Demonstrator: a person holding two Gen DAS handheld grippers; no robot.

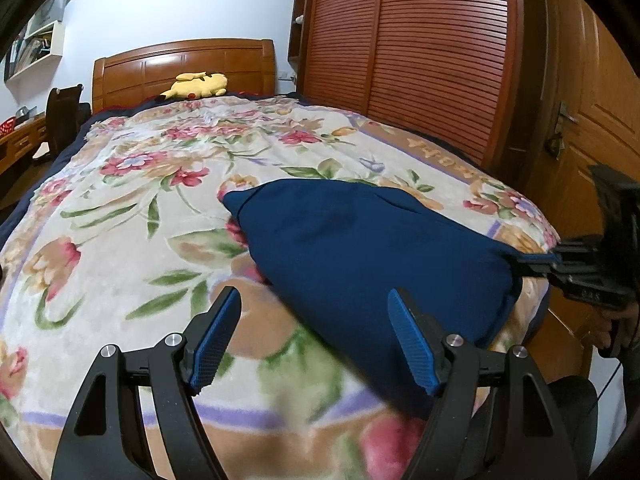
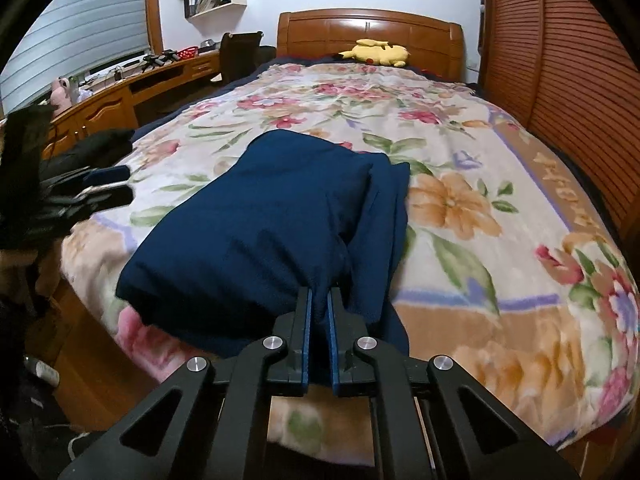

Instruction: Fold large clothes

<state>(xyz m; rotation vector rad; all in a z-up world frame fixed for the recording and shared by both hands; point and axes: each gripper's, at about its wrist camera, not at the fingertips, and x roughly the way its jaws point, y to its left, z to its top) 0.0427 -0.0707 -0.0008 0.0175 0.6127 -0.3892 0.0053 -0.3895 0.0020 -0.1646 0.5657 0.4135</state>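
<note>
The navy garment [image 2: 256, 224], folded into a thick bundle, is lying near the foot edge of the bed on the floral blanket [image 2: 460, 208], one corner of it pinched between the closed-down fingers of the right gripper [image 2: 319, 304], which is reaching in low and level from the foot edge. The left gripper [image 1: 316, 300] is hovering with its blue pads [image 1: 216, 340] spread wide apart, gripping nothing, tilted down over the garment's near edge. A yellow plush toy [image 2: 376, 53] is resting by the headboard [image 2: 368, 28].

Left gripper [image 1: 314, 296]: fingers spread wide, holding nothing; right gripper [image 2: 319, 294]: fingers pinched on navy garment [image 2: 260, 216]
</note>
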